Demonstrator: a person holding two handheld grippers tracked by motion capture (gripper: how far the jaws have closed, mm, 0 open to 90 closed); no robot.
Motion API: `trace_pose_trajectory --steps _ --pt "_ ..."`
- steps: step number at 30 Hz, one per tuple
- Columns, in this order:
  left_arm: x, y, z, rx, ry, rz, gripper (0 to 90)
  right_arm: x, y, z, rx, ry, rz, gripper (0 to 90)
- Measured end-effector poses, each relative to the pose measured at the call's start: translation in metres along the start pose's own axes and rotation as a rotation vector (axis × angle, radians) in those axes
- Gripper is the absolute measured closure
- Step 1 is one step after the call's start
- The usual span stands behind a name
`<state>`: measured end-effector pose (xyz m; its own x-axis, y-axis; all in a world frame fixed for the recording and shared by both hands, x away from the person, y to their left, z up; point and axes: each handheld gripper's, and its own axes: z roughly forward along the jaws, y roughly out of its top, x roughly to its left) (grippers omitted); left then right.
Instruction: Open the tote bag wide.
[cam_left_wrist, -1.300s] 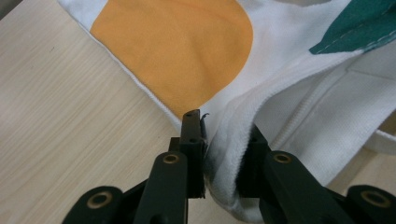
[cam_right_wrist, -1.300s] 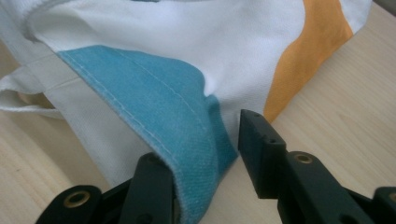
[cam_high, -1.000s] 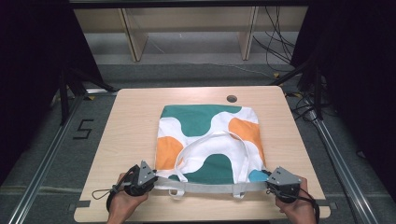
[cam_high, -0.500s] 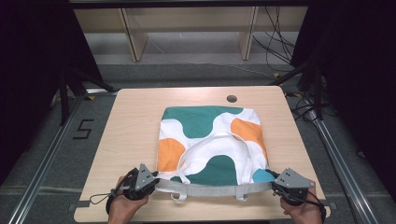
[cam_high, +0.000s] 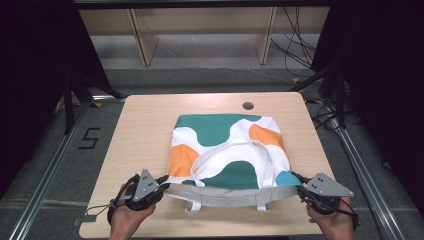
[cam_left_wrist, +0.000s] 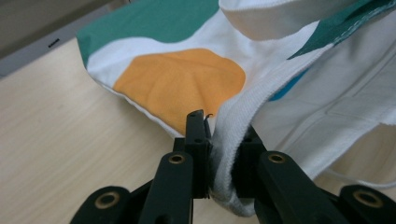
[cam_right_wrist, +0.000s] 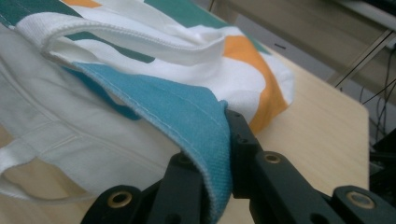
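Between the left gripper's fingers the white hem of the tote bag is being pinched, with the two black jaws nearly closed on the folded cloth at the bag's near left corner; the left gripper is sitting just off the desk's near edge, toward its left corner. At the opposite end, the right gripper's fingers are clamping the blue corner of the same opening edge just as tightly, and the right gripper is holding it near the desk's near right corner. Both hands are pulling the bag's mouth taut between them, so the grasp looks done and the lifting or spreading of the bag is seemingly only beginning; most of the bag is lying flat at the middle of the desk. Its mouth is pointing toward the near edge, its bottom toward the far edge, and the stretched opening is running along the near edge from left to right.
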<state>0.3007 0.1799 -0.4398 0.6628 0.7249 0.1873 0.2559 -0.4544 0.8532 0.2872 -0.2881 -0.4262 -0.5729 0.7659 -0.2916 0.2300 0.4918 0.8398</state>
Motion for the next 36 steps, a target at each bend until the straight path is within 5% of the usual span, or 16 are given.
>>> trace_pose_trajectory --steps 3,8,12,17,21,23,26,29,36 --pt "0.005 0.013 -0.008 -0.037 0.016 0.025 81.0 -0.007 0.015 -0.004 -0.033 -0.024 -0.018 85.5" --pt "0.021 0.039 -0.023 -0.134 0.009 -0.023 81.6 -0.019 0.044 -0.017 -0.094 -0.055 -0.054 86.2" --pt "0.03 0.063 -0.038 -0.214 0.022 -0.003 81.9 -0.024 0.073 -0.028 -0.166 -0.112 -0.096 86.5" --pt "0.036 0.097 -0.068 -0.346 0.052 0.028 82.5 -0.034 0.105 -0.044 -0.211 -0.138 -0.136 87.0" --pt "0.033 0.117 -0.087 -0.46 0.04 -0.014 82.9 -0.04 0.129 -0.063 -0.239 -0.18 -0.192 87.3" --pt "0.033 0.123 -0.092 -0.475 0.051 0.02 83.1 -0.043 0.136 -0.069 -0.249 -0.183 -0.217 87.3" --pt "0.037 0.128 -0.091 -0.47 0.038 0.005 83.4 -0.045 0.141 -0.072 -0.234 -0.176 -0.212 87.3" --pt "0.044 0.122 -0.074 -0.44 0.015 -0.04 83.3 -0.049 0.142 -0.069 -0.228 -0.181 -0.229 87.3" --pt "0.05 0.111 -0.048 -0.38 -0.032 -0.075 82.9 -0.055 0.121 -0.05 -0.22 -0.158 -0.146 87.2"
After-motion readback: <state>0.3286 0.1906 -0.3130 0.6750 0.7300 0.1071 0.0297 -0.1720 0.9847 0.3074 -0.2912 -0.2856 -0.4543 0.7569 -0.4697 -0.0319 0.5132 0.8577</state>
